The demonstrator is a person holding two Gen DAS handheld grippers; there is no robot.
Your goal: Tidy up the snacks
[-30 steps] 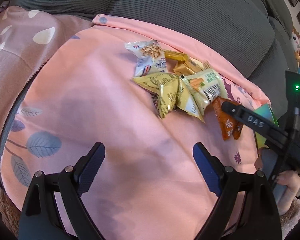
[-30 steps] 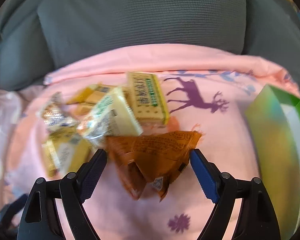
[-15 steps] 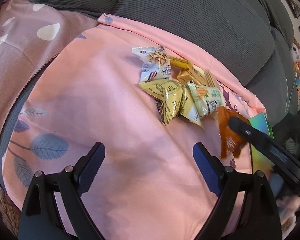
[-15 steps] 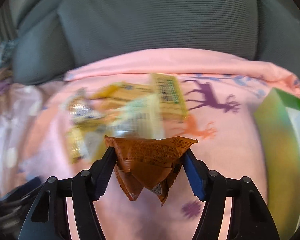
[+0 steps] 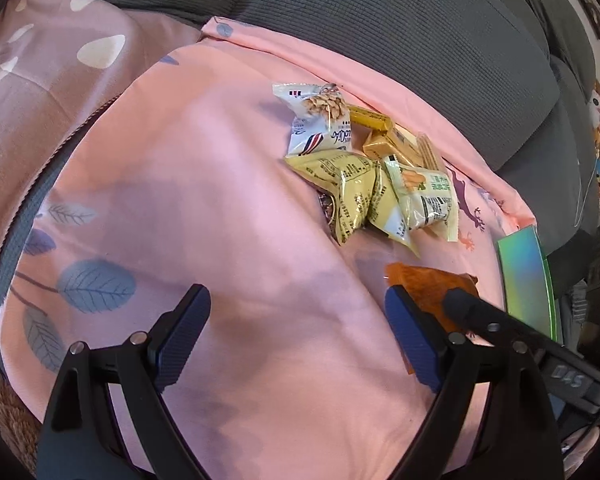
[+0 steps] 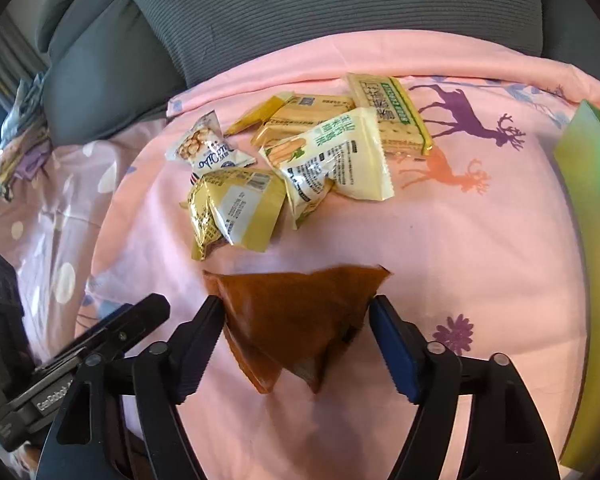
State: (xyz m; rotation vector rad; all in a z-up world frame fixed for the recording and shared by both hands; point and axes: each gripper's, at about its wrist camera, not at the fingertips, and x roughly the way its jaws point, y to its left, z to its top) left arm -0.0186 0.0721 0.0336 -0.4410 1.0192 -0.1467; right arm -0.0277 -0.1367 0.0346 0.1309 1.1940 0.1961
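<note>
Orange packet (image 6: 296,320) sits crosswise between right gripper (image 6: 296,312) fingers, jaws just reopened and barely touching; left gripper (image 5: 296,320) fingers apart, empty.

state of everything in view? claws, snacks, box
left claw: open, nothing between its fingers
right claw: open, has just been opening, orange packet between its fingers
orange packet: on the blanket, apart from the pile, seemingly no longer gripped
snack pile: heaped, packets overlapping, untouched by either claw
green box: at the blanket's edge; open or closed, cannot tell
</note>
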